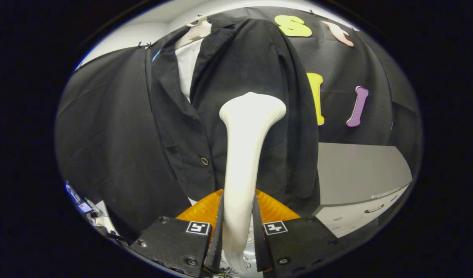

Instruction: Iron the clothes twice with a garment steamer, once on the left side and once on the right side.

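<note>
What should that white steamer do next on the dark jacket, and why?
Probably glide slowly down the jacket panel. The fingers are shut on the steamer, whose wide head sits against the dark jacket at chest height, beside the lapel and above the button, so the cloth below looks untreated.

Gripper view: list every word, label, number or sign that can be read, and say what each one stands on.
No readable text.
Square coded markers on the gripper, its fingers shut on the white steamer: patterns, no words.
Snap button on the black jacket: too small to read.
Grey cabinet: no label legible.
</note>
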